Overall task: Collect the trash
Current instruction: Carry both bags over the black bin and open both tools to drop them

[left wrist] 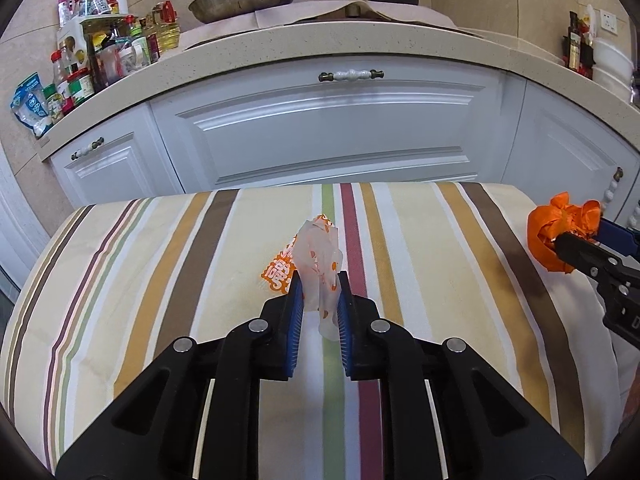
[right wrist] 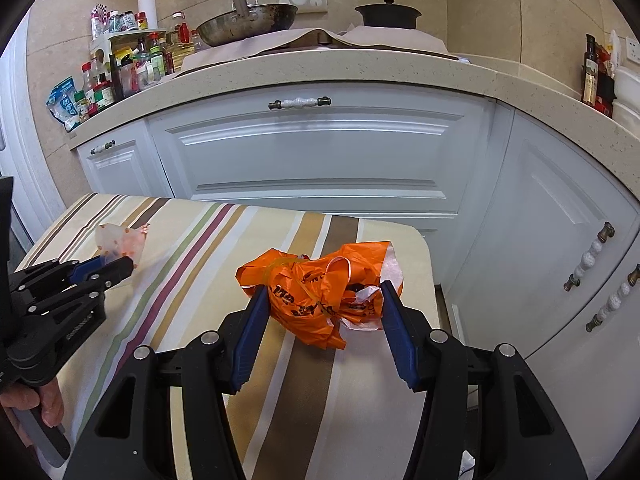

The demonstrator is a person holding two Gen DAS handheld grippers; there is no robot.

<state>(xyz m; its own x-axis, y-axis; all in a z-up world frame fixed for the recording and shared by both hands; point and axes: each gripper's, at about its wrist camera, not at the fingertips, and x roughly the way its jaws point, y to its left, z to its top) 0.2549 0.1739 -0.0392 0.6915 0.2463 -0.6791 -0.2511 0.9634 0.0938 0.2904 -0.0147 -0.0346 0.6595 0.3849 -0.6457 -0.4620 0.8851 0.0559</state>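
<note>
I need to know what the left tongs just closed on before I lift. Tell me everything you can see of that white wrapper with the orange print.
The white wrapper is thin, translucent, crumpled plastic film with orange dots and orange lettering. It stands bunched upright, pinched between the blue pads of the left tongs, its lower tip hanging below them. It sits above the middle of the striped tablecloth; whether its bottom touches the cloth cannot be told. Nothing else touches it.
</note>
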